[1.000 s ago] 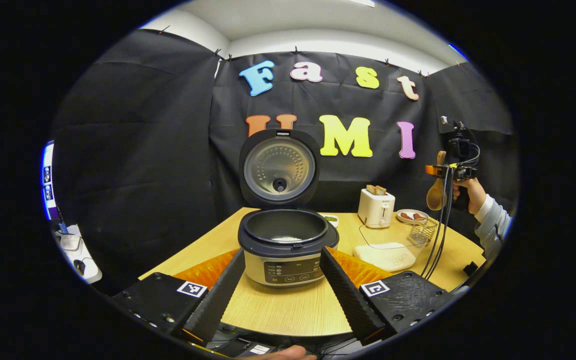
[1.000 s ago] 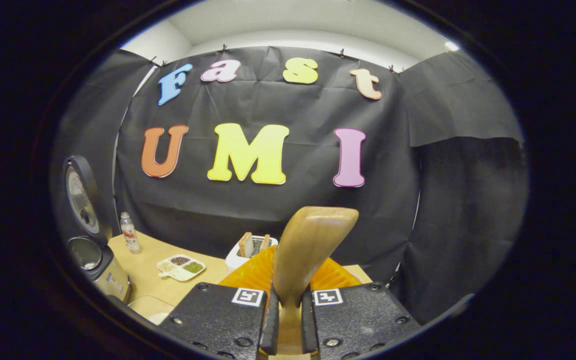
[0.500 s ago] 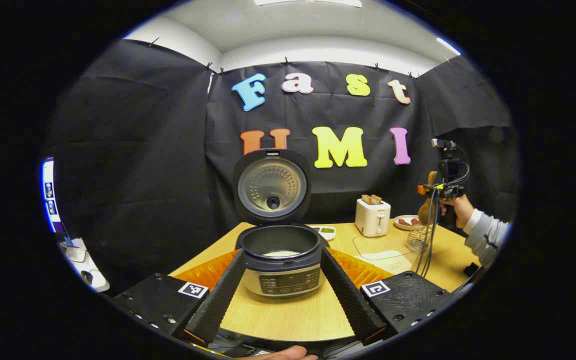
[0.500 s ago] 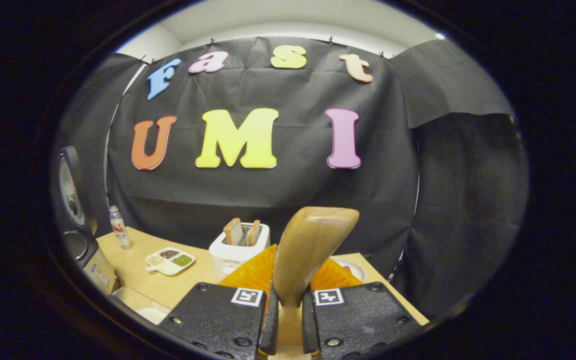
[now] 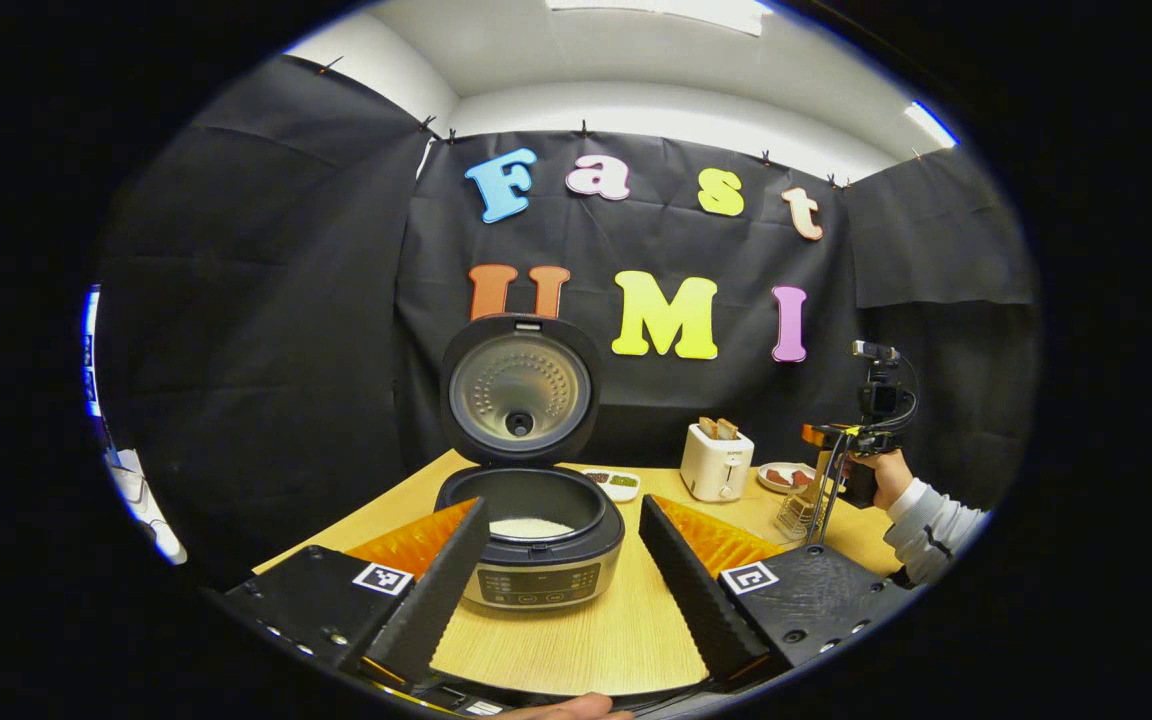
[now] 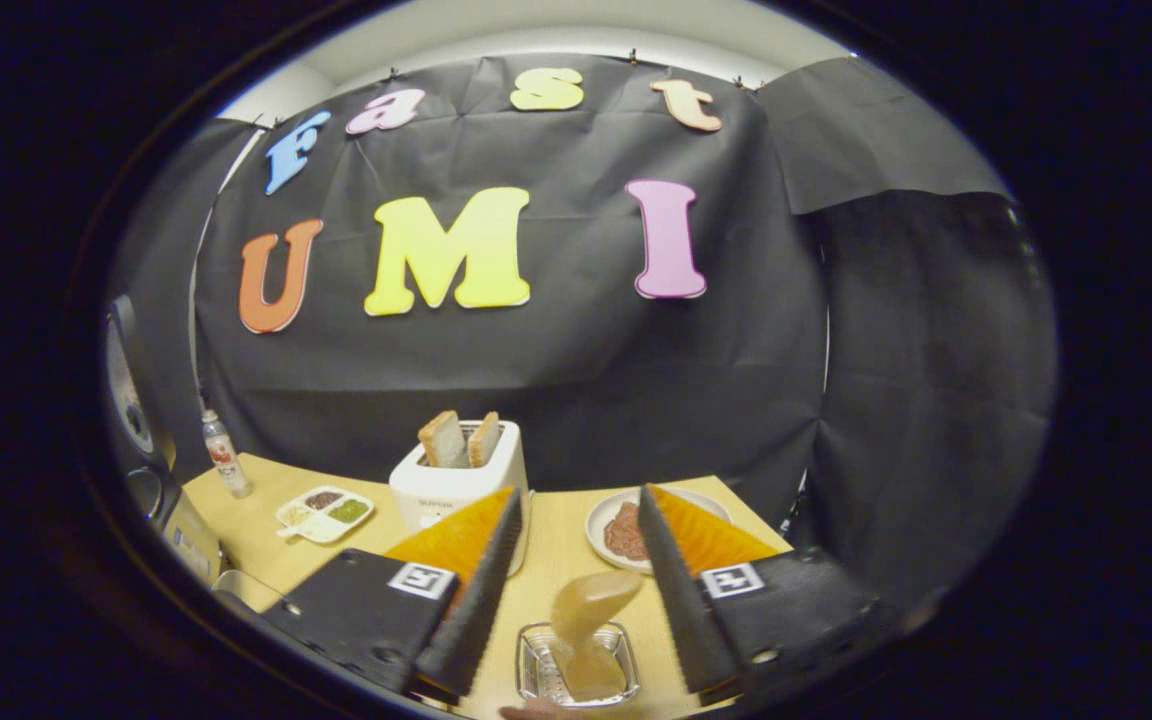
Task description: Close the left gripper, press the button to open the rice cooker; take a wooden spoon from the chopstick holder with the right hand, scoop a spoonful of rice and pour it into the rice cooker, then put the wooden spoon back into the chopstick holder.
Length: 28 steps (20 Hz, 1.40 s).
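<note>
Over on the left gripper view, the cooker (image 5: 534, 540) sits on the desk (image 5: 576, 640) with its lid (image 5: 519, 390) standing straight up, and white rice (image 5: 531, 527) shows in the bowl. The left gripper (image 5: 561, 565) hangs in front of it, fingers spread wide, one on each side of the cooker's front panel and touching nothing. Further right along the desk's back edge comes the divided dish (image 5: 614, 483), then the toaster (image 5: 716, 468), then a plate (image 5: 784, 476). Toward the right edge, a hand (image 5: 886, 480) grips the right gripper's handle above the wire holder (image 5: 800, 512).

Now the right gripper view, left to right: the cooker at the far left edge, a bottle (image 6: 220, 455), the divided dish, the toaster with two slices of bread (image 6: 458, 438) in it, the plate. The right gripper (image 6: 571, 585) is spread open, holding nothing. Directly below the gap between its fingers, the spoon (image 6: 586, 625) stands in the holder (image 6: 578, 678), bowl end up, apart from both fingers. The holder sits near the desk's front edge, in front of the toaster and plate.
</note>
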Motion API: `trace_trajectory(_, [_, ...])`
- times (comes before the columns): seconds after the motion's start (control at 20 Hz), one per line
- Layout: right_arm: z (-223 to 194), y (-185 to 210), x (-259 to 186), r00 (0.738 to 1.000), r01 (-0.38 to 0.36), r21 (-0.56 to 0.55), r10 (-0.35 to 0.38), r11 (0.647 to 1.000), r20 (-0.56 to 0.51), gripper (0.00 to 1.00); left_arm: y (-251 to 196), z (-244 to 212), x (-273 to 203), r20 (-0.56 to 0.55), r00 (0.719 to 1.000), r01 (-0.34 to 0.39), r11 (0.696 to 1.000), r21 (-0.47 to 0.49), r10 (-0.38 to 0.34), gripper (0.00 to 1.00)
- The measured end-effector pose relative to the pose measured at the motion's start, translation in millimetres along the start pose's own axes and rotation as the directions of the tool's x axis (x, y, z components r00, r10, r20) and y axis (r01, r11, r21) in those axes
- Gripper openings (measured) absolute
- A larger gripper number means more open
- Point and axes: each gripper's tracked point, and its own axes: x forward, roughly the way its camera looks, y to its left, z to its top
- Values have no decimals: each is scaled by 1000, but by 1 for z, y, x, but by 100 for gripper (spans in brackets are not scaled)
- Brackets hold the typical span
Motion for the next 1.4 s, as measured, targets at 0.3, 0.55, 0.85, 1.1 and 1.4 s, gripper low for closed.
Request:
trace_trajectory(0.3, [42,-1,-58,999,14,-1,-14,1000,46,100,17,30,25,32,999,-22,1000,15,21,97])
trace_trajectory(0.55, [64,12,-122,997,-40,48,37,998,64,100,31,61,48,44,999,-24,999,20,23,97])
trace_trajectory(0.85, [66,6,-191,996,1,-7,-1,1000,89,100,36,95,70,49,998,-29,999,33,28,97])
trace_trajectory(1.1, [53,22,-238,996,-62,-8,62,998,63,100,38,149,102,124,992,-26,995,95,14,96])
trace_trajectory(1.4, [63,22,-281,984,-72,-66,82,995,160,100,46,185,170,136,990,-35,998,52,27,96])
